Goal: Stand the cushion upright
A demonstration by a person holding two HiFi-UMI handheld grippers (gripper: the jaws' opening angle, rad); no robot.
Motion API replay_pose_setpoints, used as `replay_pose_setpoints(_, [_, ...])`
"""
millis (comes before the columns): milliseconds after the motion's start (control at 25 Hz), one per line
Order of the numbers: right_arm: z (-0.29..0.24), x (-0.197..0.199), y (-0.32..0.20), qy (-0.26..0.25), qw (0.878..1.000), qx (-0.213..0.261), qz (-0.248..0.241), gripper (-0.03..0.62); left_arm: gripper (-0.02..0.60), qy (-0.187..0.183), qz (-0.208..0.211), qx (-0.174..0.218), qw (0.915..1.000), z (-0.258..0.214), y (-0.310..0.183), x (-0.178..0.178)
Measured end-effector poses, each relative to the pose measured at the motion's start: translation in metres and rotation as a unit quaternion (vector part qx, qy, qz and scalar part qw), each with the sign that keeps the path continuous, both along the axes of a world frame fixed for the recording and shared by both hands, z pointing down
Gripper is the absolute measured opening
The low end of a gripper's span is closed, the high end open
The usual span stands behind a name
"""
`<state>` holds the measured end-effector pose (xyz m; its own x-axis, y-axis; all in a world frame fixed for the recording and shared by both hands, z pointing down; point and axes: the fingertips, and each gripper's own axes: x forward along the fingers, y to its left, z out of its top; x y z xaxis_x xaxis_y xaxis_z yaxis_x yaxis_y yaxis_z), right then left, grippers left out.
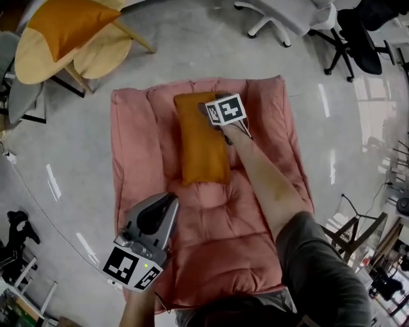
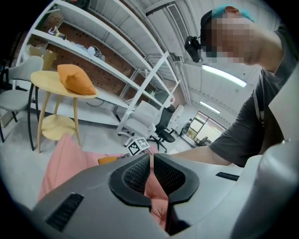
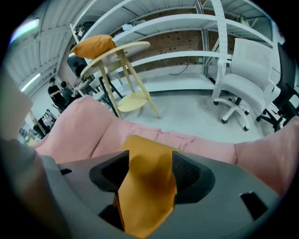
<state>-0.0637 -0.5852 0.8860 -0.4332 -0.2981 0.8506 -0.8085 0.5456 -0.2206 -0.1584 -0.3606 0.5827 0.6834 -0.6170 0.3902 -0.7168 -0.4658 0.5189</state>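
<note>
An orange cushion (image 1: 201, 144) lies flat on a pink quilted pad (image 1: 255, 255) on the floor. My right gripper (image 1: 214, 115) is at the cushion's far right corner, pointing steeply down. In the right gripper view the jaws (image 3: 147, 172) stand wide, and the orange cushion (image 3: 145, 196) fills the gap between them, with a little room at the left pad. My left gripper (image 1: 171, 199) hovers over the near left part of the pad, apart from the cushion. Its jaws (image 2: 153, 161) are shut with nothing in them, and only pink pad (image 2: 65, 158) shows beyond.
A second orange cushion (image 1: 64, 25) rests on a round yellow side table (image 1: 38, 57) at the far left. Office chairs (image 1: 287, 19) stand on the grey floor at the far right. White shelving (image 3: 187, 28) runs along the brick wall behind.
</note>
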Motion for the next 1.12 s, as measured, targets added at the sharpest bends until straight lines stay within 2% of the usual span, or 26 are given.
replay_pose_setpoints(120, [0.025,0.001,-0.004,0.022,1.000,-0.012,-0.003,0.242,0.014,0.008,-0.004,-0.010,0.9999,0.012,-0.003,-0.005])
replay_pose_setpoints(240, [0.043,-0.004,0.002,0.024,0.999,-0.039,-0.015,0.241,0.014,0.013,-0.005,-0.011,0.9999,0.016,-0.007,-0.007])
replay_pose_setpoints(320, [0.051,-0.009,0.007,0.024,0.998,-0.044,-0.030,0.186,0.014,0.014,-0.006,-0.013,0.9998,0.020,-0.008,-0.007])
replay_pose_setpoints(400, [0.050,-0.012,0.008,0.023,0.998,-0.029,-0.042,0.111,0.014,0.014,-0.005,-0.016,0.9998,0.024,-0.008,-0.006])
replay_pose_setpoints(480, [0.042,-0.015,0.010,0.009,0.999,-0.011,-0.041,0.065,0.014,0.014,-0.004,-0.018,0.9997,0.024,-0.006,-0.004])
replay_pose_setpoints(640, [0.003,-0.012,0.016,-0.027,0.999,0.026,-0.036,0.041,0.014,0.015,-0.001,-0.010,0.9998,0.011,-0.005,0.003])
replay_pose_setpoints(840, [-0.088,-0.016,0.037,-0.062,0.990,0.117,-0.057,0.037,0.014,0.012,0.008,0.016,0.9998,-0.018,0.003,0.013])
replay_pose_setpoints(1000, [-0.145,-0.009,0.082,-0.074,0.979,0.176,-0.070,0.037,0.014,0.005,0.023,0.038,0.9990,-0.050,0.018,0.031])
replay_pose_setpoints(1120, [-0.162,-0.004,0.138,-0.090,0.977,0.179,-0.079,0.037,0.014,0.005,0.020,0.054,0.9983,-0.073,0.036,0.042])
